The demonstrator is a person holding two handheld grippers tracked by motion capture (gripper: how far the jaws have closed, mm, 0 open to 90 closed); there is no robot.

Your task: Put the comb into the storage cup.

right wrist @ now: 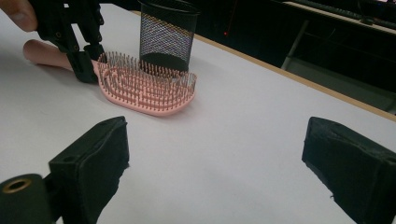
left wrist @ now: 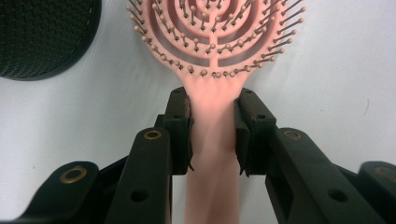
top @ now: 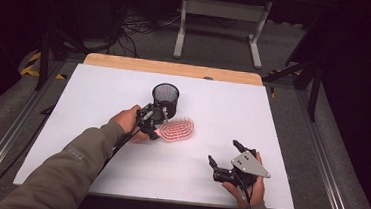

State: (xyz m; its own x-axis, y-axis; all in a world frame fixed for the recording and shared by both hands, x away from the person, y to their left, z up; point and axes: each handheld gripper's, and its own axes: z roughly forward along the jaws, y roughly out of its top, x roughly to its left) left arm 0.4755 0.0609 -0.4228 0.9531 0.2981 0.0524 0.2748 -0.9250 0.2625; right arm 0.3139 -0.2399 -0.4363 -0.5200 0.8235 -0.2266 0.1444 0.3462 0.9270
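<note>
A pink hairbrush [top: 177, 129] lies bristles up on the white table [top: 98, 97], just in front of a black mesh cup [top: 165, 99]. My left gripper [top: 156, 124] is shut on the brush's handle [left wrist: 212, 140], both pads pressing its sides right behind the head [left wrist: 215, 32]. In the right gripper view the brush [right wrist: 149, 88] and the cup [right wrist: 166, 37] stand ahead at the upper left, with the left gripper [right wrist: 86, 63] on the handle. My right gripper [top: 225, 153] rests near the table's front right, jaws wide open with nothing between them [right wrist: 219, 163].
The mesh cup [left wrist: 44, 37] stands upright close to the brush head. A wooden strip [top: 174, 68] runs along the table's far edge. Beyond it a white table frame [top: 222, 22] and cables lie on the floor. Bare white tabletop spreads to the right and front.
</note>
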